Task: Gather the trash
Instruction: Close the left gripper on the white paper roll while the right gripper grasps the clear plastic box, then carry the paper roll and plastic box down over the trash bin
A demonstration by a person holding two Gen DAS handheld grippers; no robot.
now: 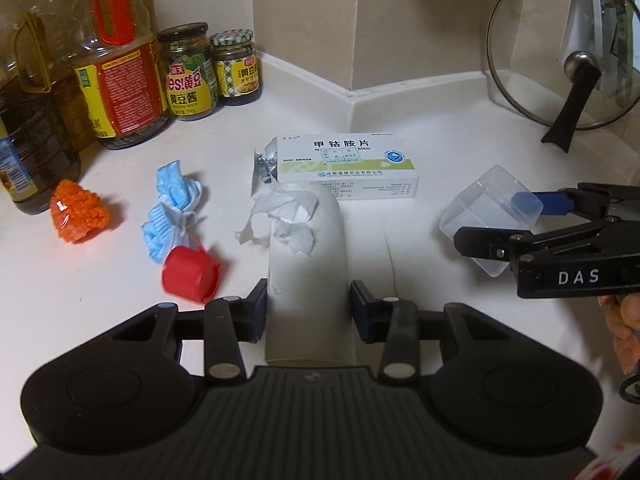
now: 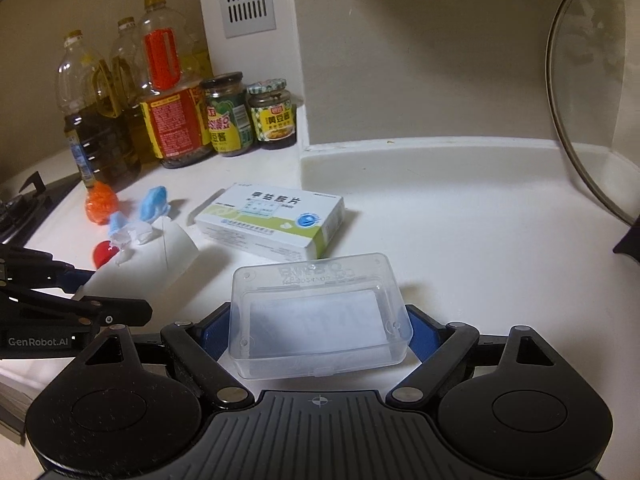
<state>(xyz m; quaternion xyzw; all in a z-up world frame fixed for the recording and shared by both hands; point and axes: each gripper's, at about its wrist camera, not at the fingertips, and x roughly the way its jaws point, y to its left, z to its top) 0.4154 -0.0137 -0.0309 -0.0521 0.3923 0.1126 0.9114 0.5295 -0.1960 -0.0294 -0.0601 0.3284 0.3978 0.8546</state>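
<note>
My left gripper (image 1: 308,308) is shut on a grey cardboard tube (image 1: 308,248) with torn white paper at its far end; the tube also shows in the right wrist view (image 2: 160,264). My right gripper (image 2: 316,332) is shut on a clear plastic box (image 2: 320,312), which also shows in the left wrist view (image 1: 488,208). On the white counter lie a medicine carton (image 1: 352,168), a crumpled blue mask (image 1: 172,204), a red cap (image 1: 190,270) and an orange net wad (image 1: 78,210).
Oil bottles (image 1: 116,60) and two sauce jars (image 1: 188,72) stand at the back left. A glass pot lid (image 1: 560,48) leans on the right wall. A stove edge (image 2: 24,204) lies at the far left. Walls form a corner behind the carton.
</note>
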